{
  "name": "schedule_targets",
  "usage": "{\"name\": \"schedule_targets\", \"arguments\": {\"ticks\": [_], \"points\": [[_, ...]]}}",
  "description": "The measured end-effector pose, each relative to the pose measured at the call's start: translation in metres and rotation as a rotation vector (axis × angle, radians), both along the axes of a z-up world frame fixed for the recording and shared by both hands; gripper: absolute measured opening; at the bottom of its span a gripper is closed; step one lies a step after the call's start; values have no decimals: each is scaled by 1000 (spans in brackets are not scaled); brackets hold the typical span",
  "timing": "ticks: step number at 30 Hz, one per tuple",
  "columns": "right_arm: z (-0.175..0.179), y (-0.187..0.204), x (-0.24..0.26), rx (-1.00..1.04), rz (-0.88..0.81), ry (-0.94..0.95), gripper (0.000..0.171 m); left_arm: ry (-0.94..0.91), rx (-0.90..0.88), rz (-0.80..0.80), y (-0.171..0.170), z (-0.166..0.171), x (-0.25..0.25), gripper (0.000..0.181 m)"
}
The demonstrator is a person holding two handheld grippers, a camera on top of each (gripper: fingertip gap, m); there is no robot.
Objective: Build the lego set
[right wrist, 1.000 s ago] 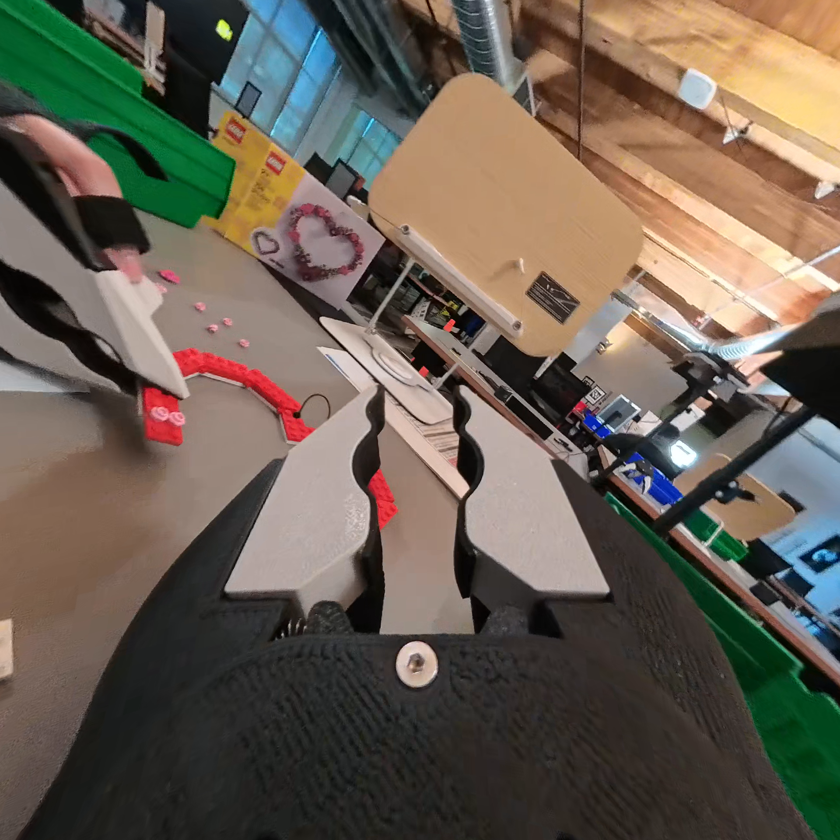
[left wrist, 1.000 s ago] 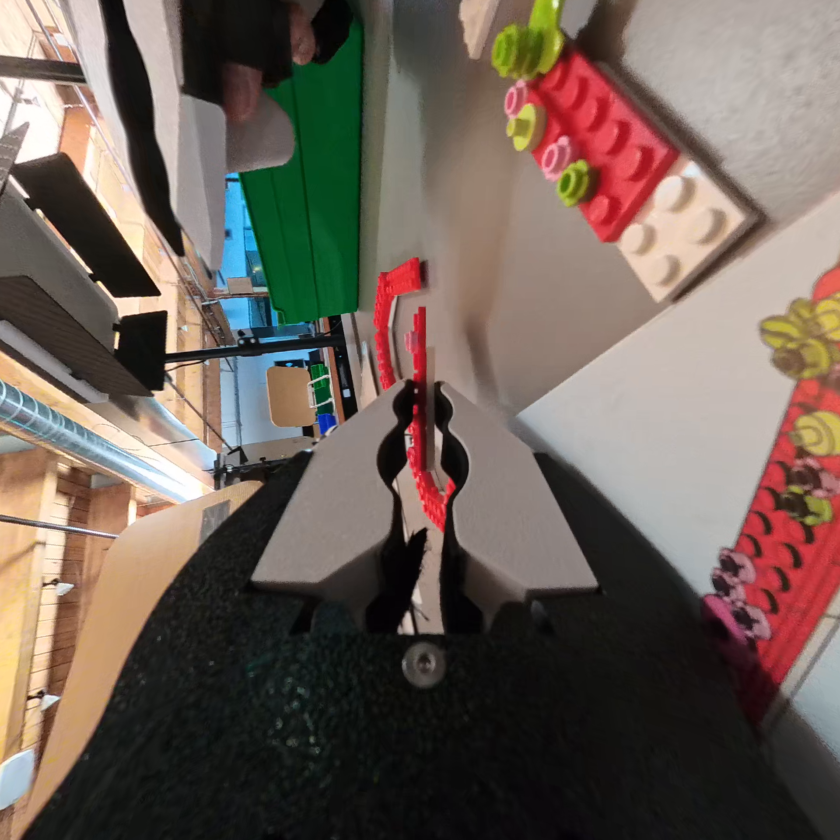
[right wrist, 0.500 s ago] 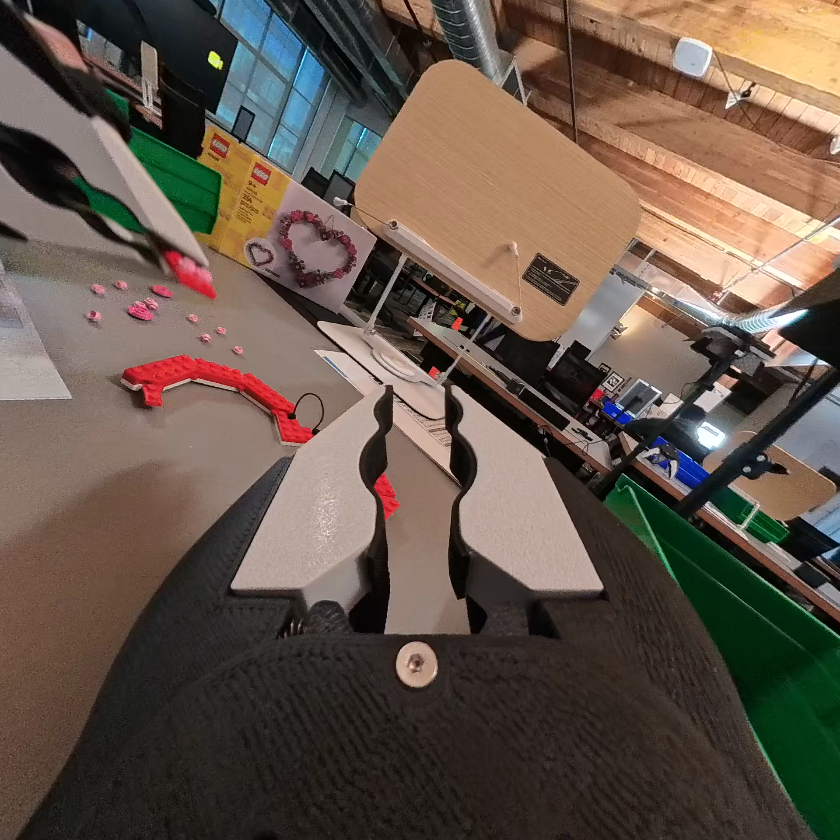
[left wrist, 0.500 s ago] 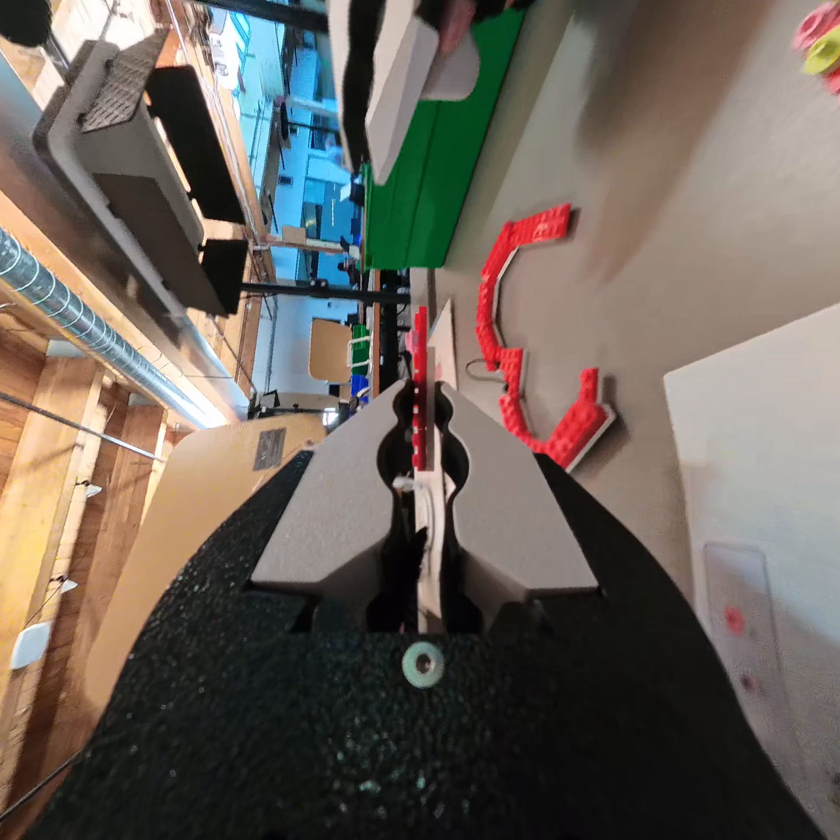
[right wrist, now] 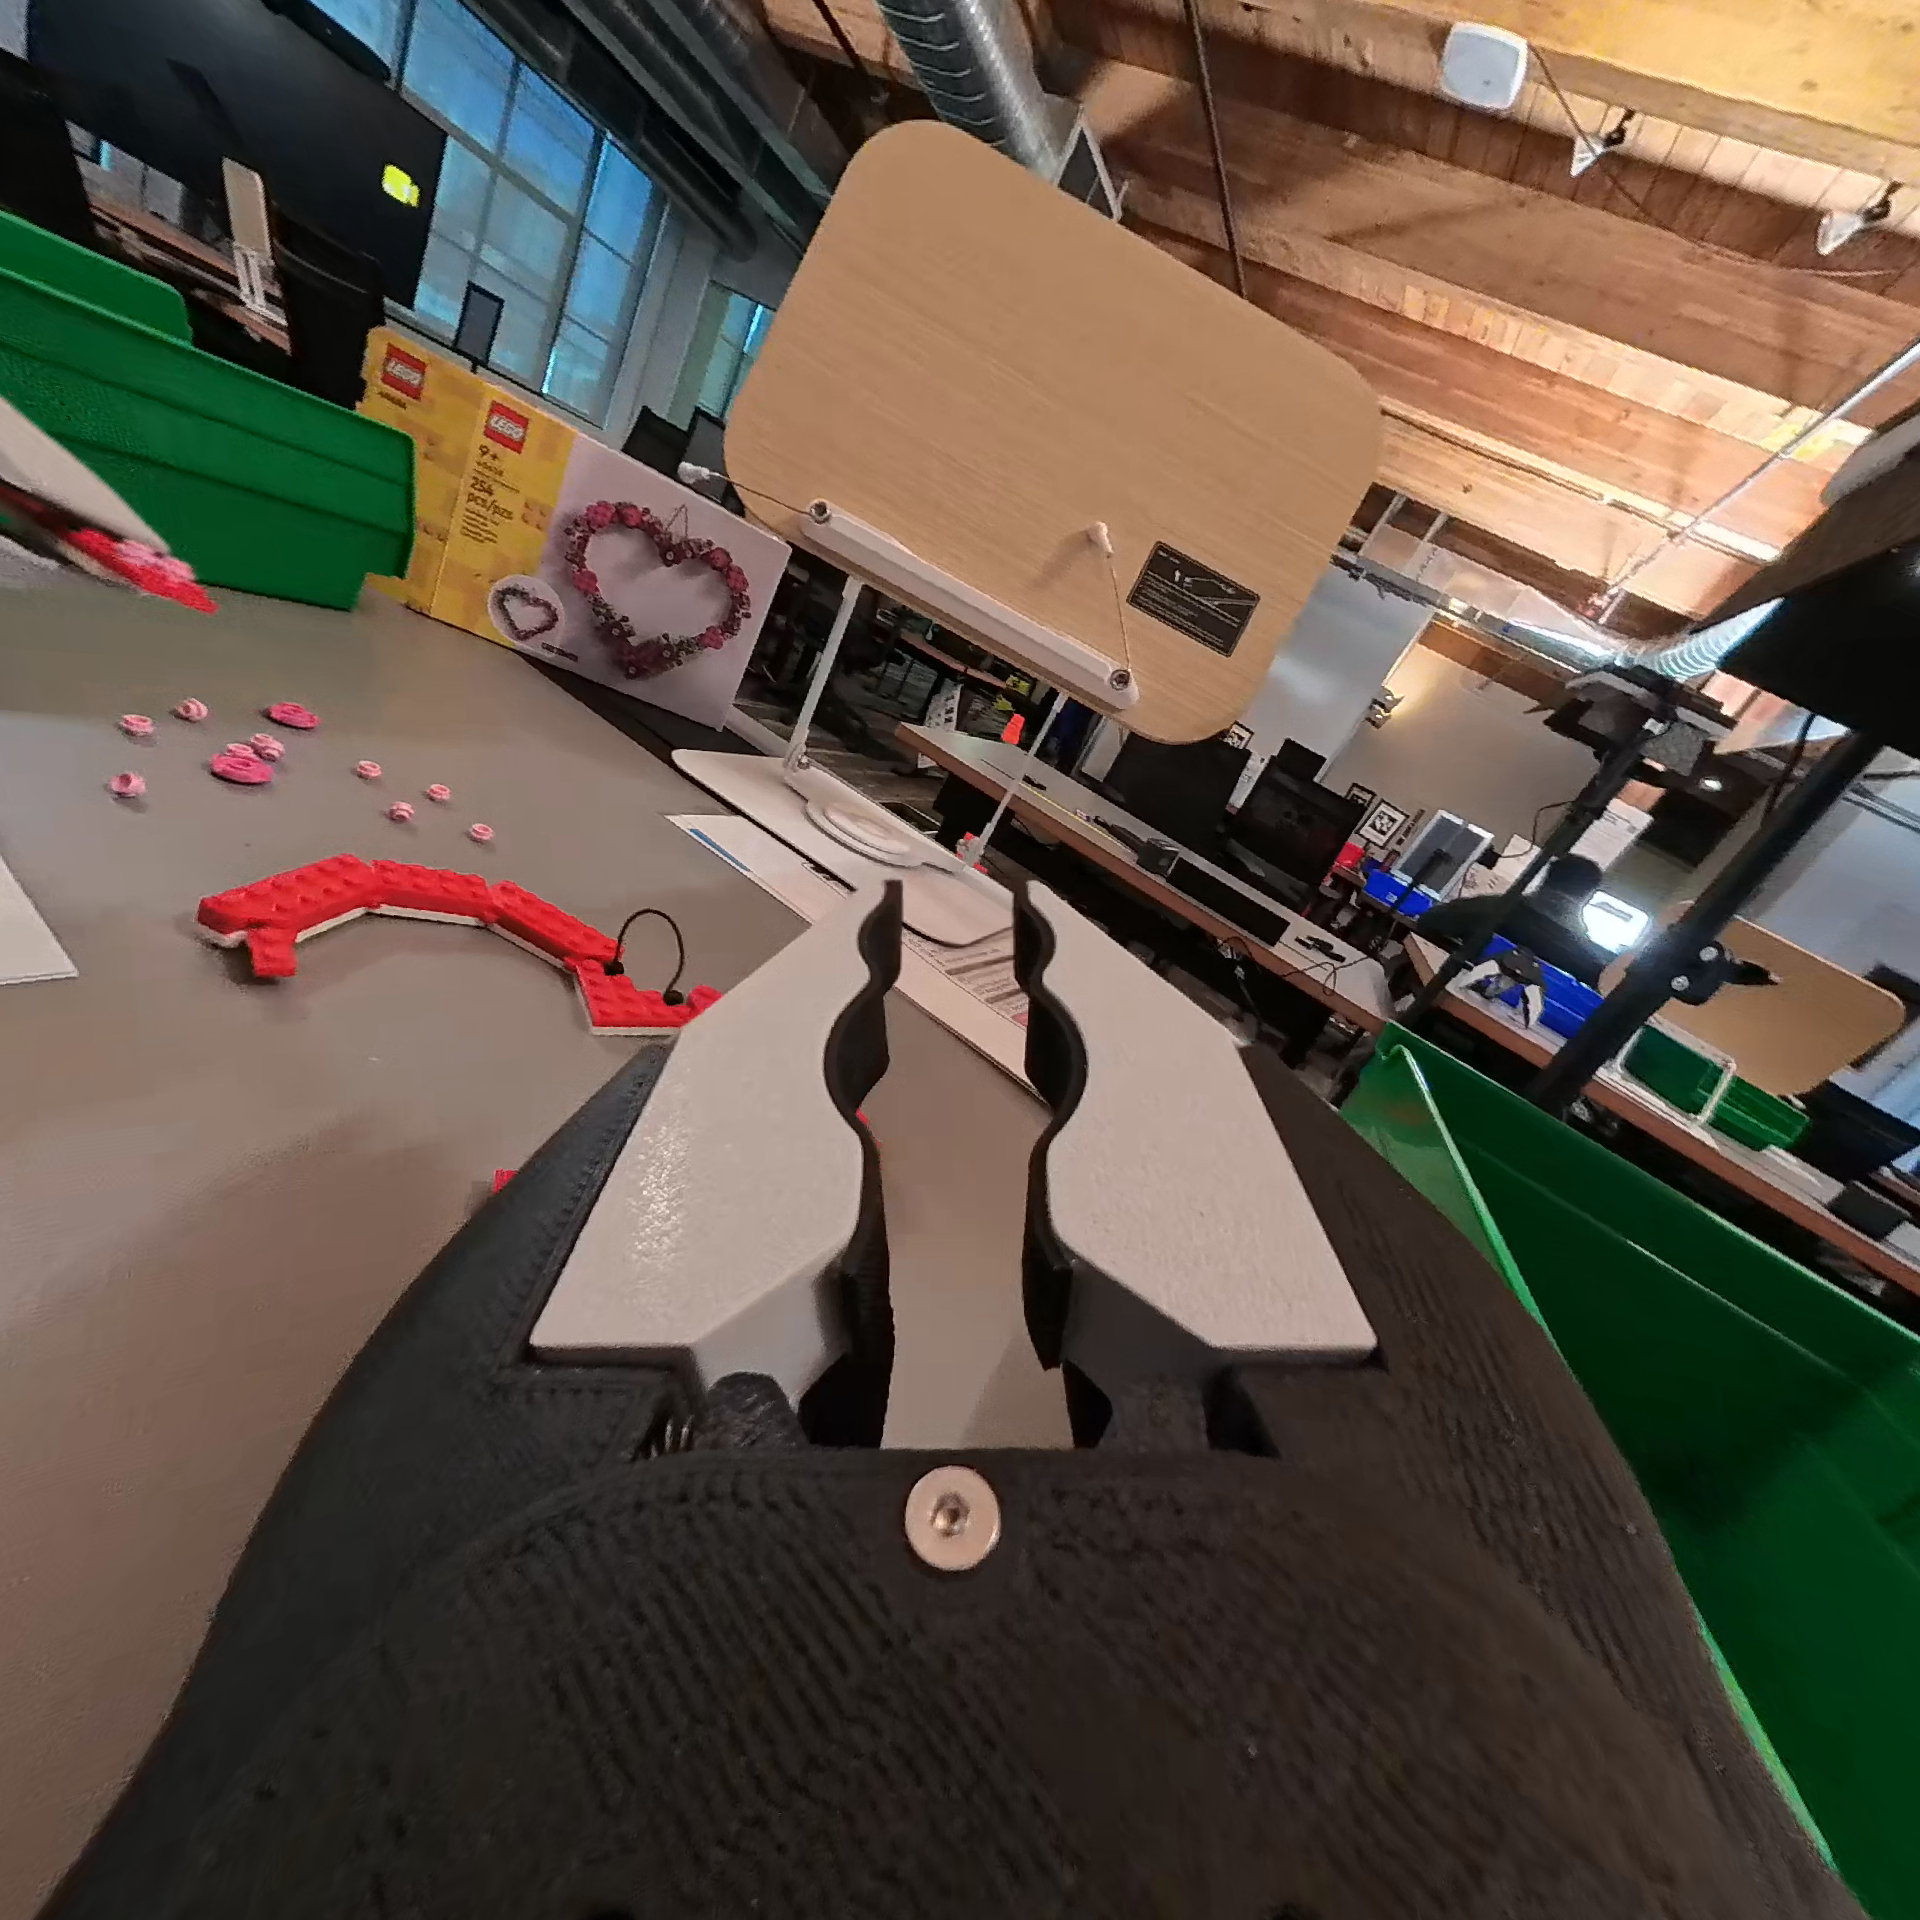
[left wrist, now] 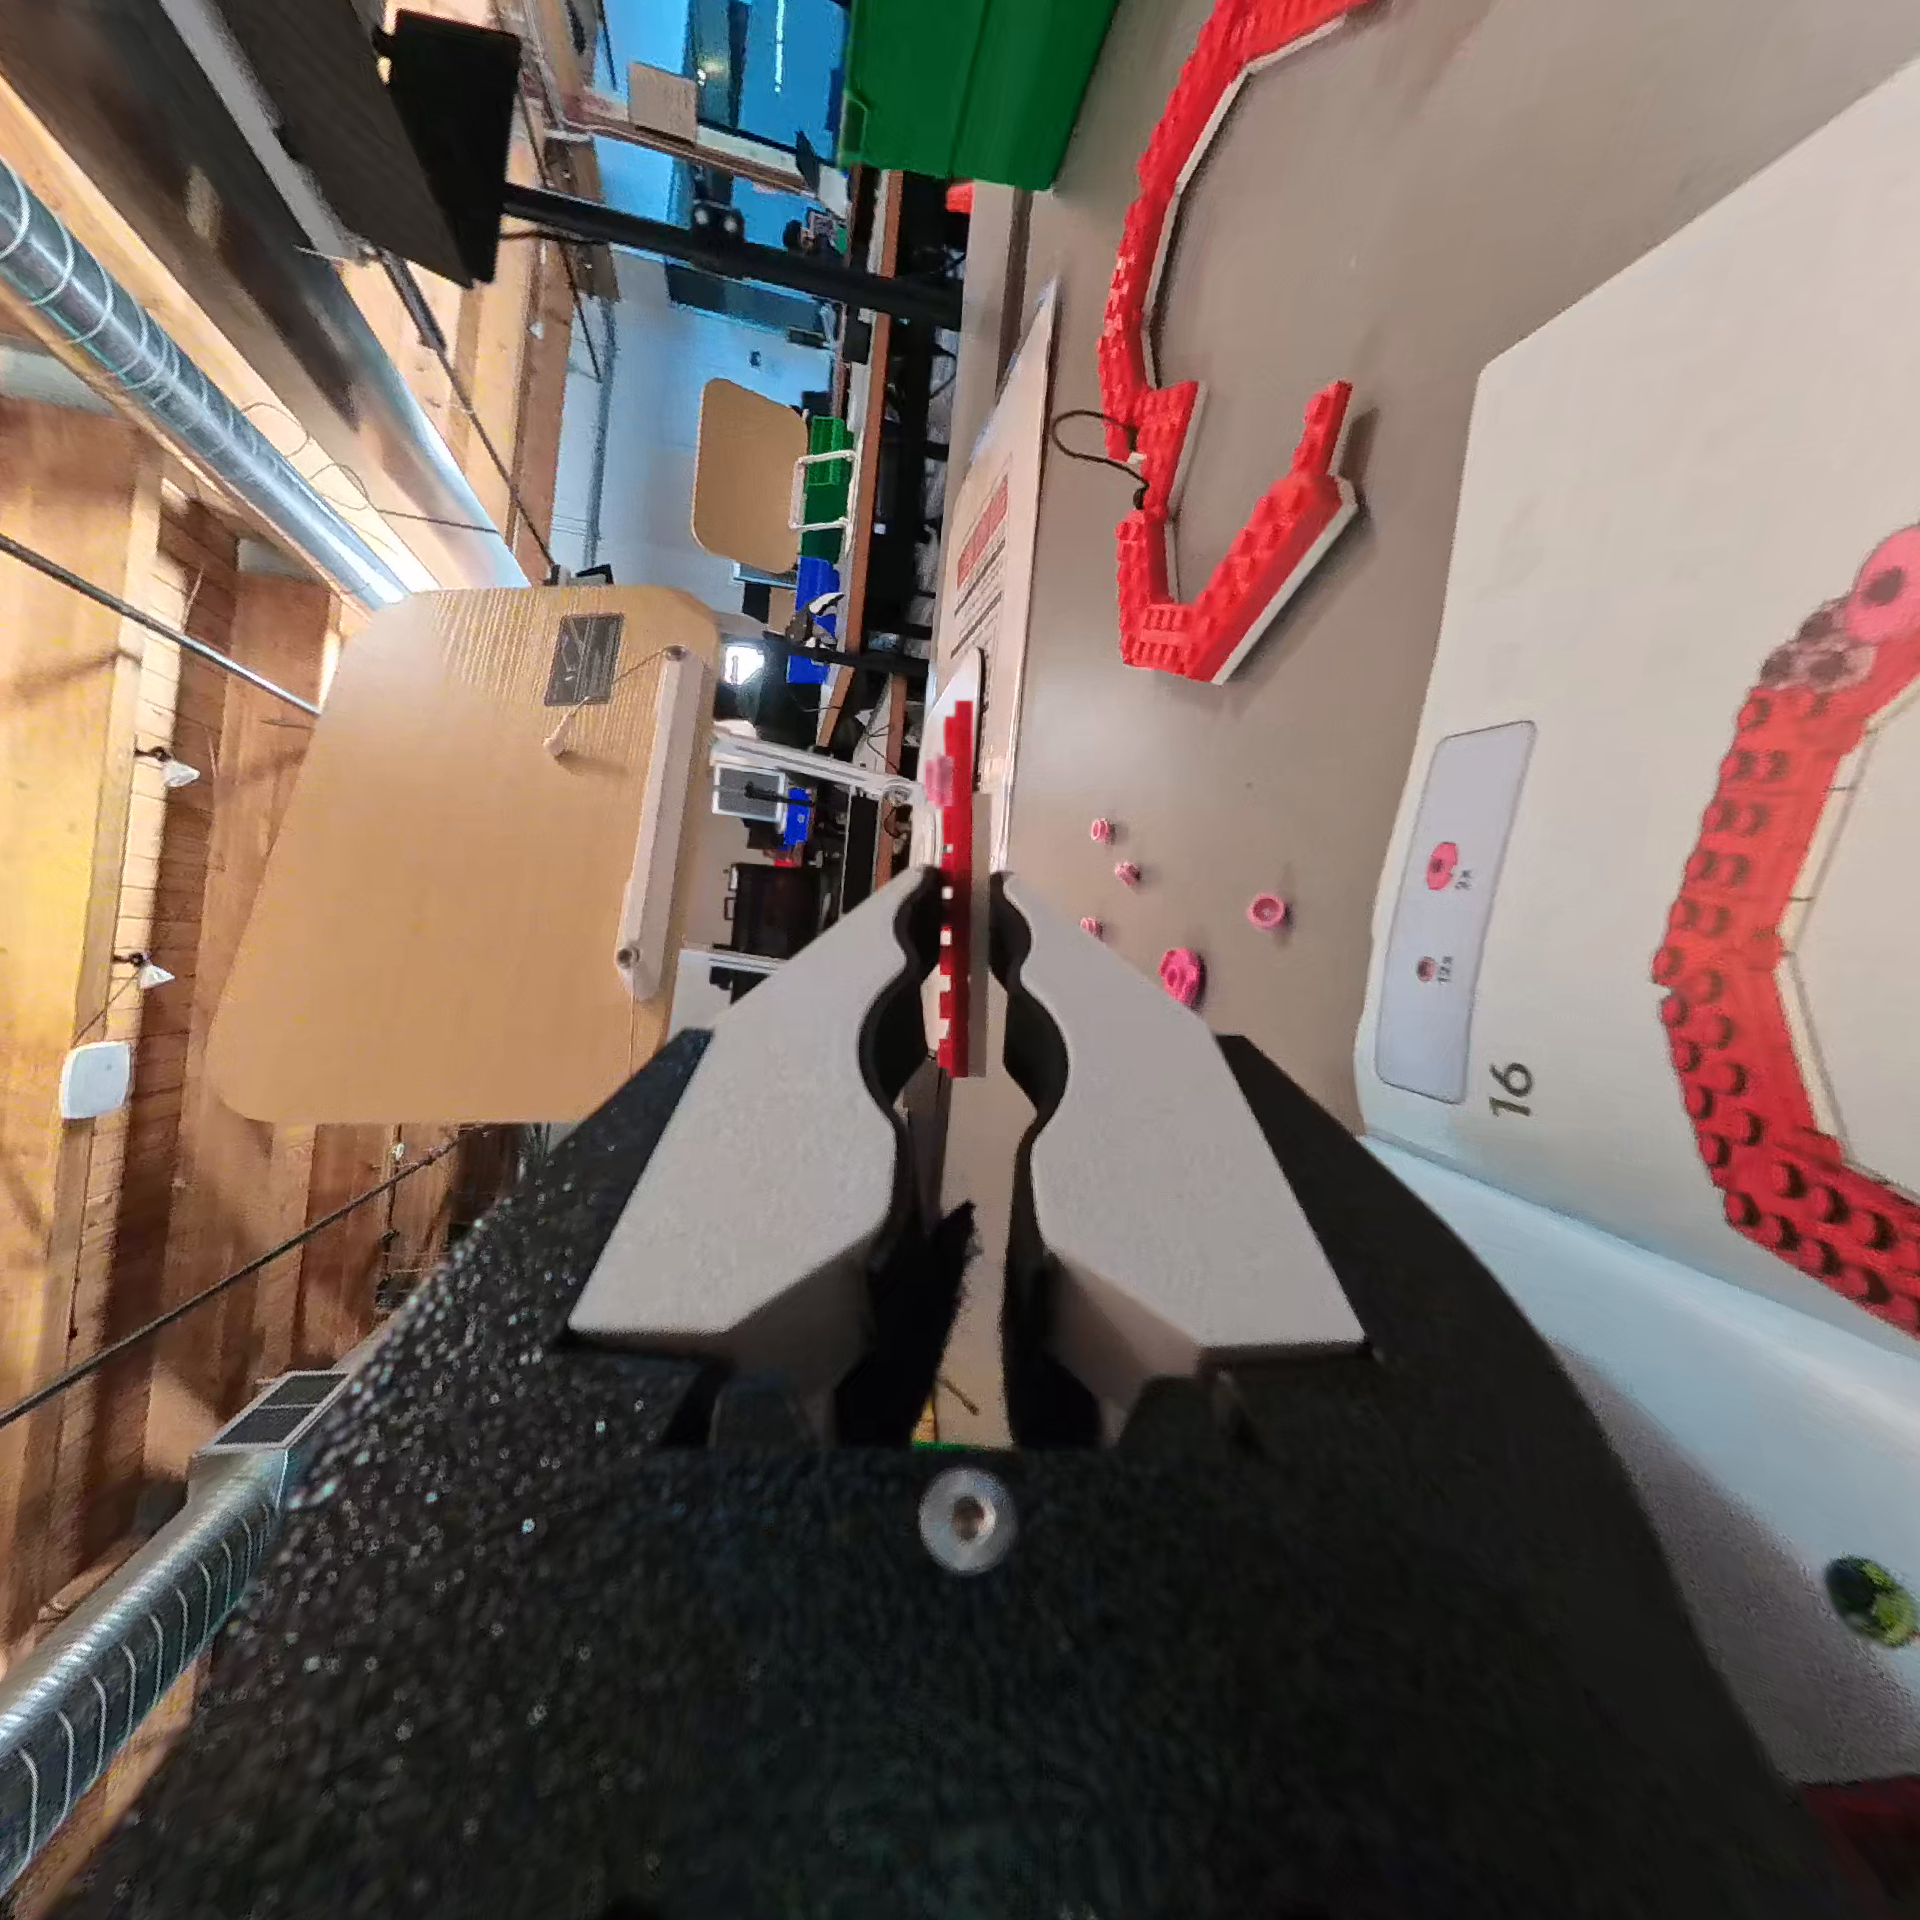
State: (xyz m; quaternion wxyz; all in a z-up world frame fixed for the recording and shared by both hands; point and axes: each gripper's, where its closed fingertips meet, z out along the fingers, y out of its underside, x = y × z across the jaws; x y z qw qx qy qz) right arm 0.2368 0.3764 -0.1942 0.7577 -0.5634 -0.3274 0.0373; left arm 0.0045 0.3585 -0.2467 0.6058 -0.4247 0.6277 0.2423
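Observation:
My left gripper [left wrist: 961, 883] is shut on a small red plate [left wrist: 958, 935] with pink studs, held edge-on in the air above the table. It also shows at the far left of the right wrist view [right wrist: 62, 509], with the red plate [right wrist: 145, 577] sticking out. A red curved lego frame [left wrist: 1226, 499] with a white underside lies on the grey table and also shows in the right wrist view [right wrist: 416, 894]. Loose pink round pieces [left wrist: 1179, 977] lie near it [right wrist: 244, 764]. My right gripper [right wrist: 956, 904] is open and empty, low over the table.
An open instruction booklet [left wrist: 1662, 727] lies at the right of the left wrist view. A wooden book stand [right wrist: 1039, 416], the set's box [right wrist: 582, 561] and green bins [right wrist: 1662, 1351] [right wrist: 208, 447] ring the work area. A flat paper sheet [right wrist: 935, 966] lies beyond my right fingertips.
My left gripper has carried the red plate up and away from the curved frame, now at the right view's left edge. My right gripper has hardly moved.

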Motion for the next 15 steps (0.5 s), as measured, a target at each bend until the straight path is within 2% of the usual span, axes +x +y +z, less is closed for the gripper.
{"name": "schedule_targets", "arguments": {"ticks": [10,15], "points": [[-3,5,6,13,-93,-66,18,24,194,-87,-18,8,4,5],[-9,4,-2,4,-78,-122,18,55,210,-120,-27,4,11,5]]}}
